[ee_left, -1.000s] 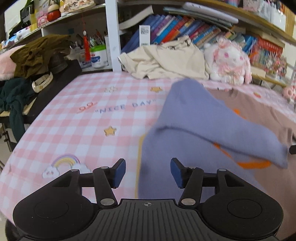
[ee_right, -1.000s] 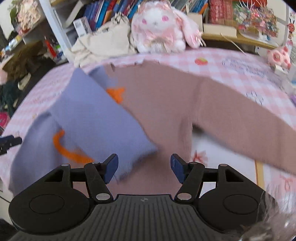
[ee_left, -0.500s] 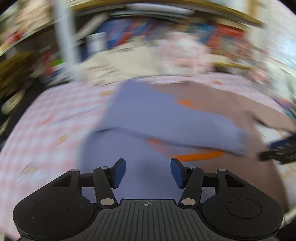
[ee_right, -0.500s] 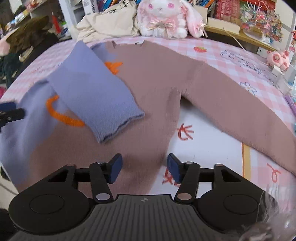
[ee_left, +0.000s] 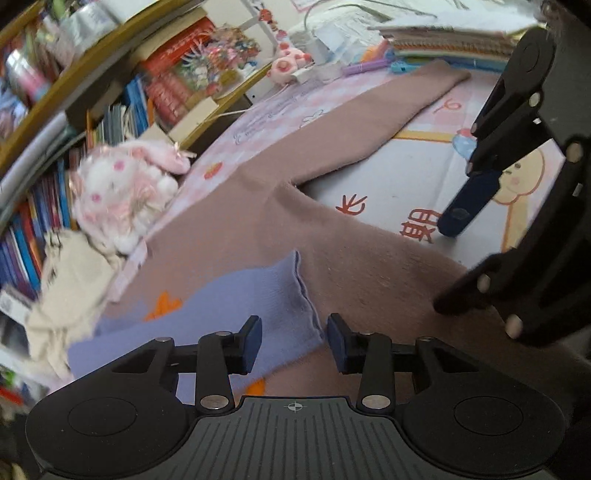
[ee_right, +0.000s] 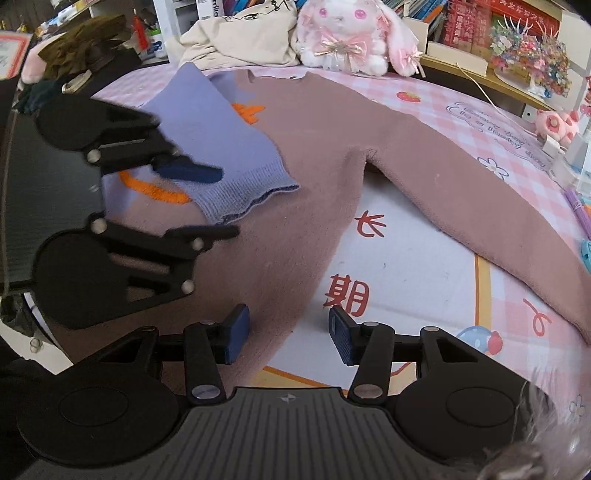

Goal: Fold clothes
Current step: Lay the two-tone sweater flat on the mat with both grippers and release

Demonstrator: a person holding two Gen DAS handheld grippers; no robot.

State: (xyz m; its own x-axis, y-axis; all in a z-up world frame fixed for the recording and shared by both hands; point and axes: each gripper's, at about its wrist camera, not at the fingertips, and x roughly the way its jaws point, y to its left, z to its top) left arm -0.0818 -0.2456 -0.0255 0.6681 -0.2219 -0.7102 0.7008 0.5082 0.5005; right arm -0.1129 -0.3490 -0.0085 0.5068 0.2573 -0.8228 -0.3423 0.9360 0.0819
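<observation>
A sweater [ee_right: 314, 147], brown in the body with a purple sleeve [ee_right: 218, 147] and orange markings, lies spread flat on a pink checked tablecloth [ee_right: 461, 103]. The purple sleeve is folded across the chest, its ribbed cuff resting on the brown body; the brown sleeve [ee_right: 480, 199] stretches straight out to the right over the cloth. The left gripper [ee_left: 294, 341] hangs just above the purple cuff with its blue pads parted and nothing between them. The right gripper [ee_right: 289, 334] is also spread wide and empty, hovering over the lower right side edge of the brown body, where the sweater meets a white patch of cloth printed with red characters. The right wrist view alone shows the whole garment from neckline to side edge, plus the left gripper from the side, slightly blurred, over the folded sleeve. The left wrist view is tilted and looks along the brown sleeve [ee_left: 369, 122] to its far cuff, which ends near pens and a stack of books at the table's far end; it also shows the right gripper's [ee_left: 443, 266] separated fingers from the side above the cloth. Both views take in a pink and white stuffed rabbit [ee_right: 351, 33] and a heap of cream cloth [ee_right: 240, 40] behind the neckline, backed by bookshelves [ee_left: 92, 147].
</observation>
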